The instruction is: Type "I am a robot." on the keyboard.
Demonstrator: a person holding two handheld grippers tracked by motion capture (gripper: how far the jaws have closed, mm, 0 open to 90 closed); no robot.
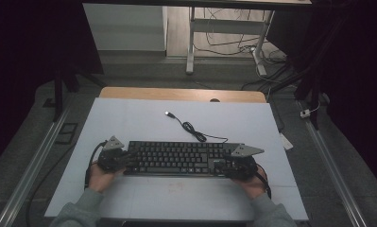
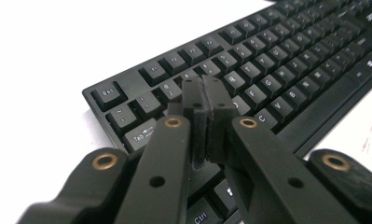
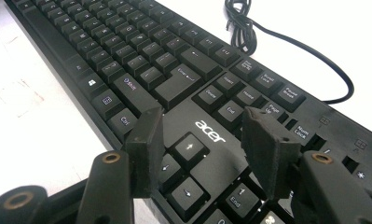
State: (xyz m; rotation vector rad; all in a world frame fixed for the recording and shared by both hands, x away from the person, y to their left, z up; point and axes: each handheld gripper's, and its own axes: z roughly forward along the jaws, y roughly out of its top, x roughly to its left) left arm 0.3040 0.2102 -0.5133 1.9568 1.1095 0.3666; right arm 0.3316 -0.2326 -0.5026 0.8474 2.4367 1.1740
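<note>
A dim office or lab workroom. A white-topped table (image 1: 129, 118) with a wooden far edge stands on grey carpet, and a black computer keyboard (image 1: 176, 158) lies near its front edge. Beyond the far edge stands the white metal frame of another desk (image 1: 192, 42), with loose cables (image 1: 233, 45) trailing on the floor beneath. Dark curtains (image 1: 356, 71) hang at both sides.

Overall light: dim from my high view; room edges at 9 and 3 o'clock fall to near black.
Brightest zone: floor strip at 12 o'clock.
Table sheet (image 1: 143, 118): dull grey-blue there, blown out to white in my gripper views.
Keyboard (image 1: 176, 158): legends sharp mid-frame, soft toward 12 o'clock.
My left gripper (image 2: 206, 100): arms blurred at 6 o'clock.
Shadows: faint, soft-edged.
</note>
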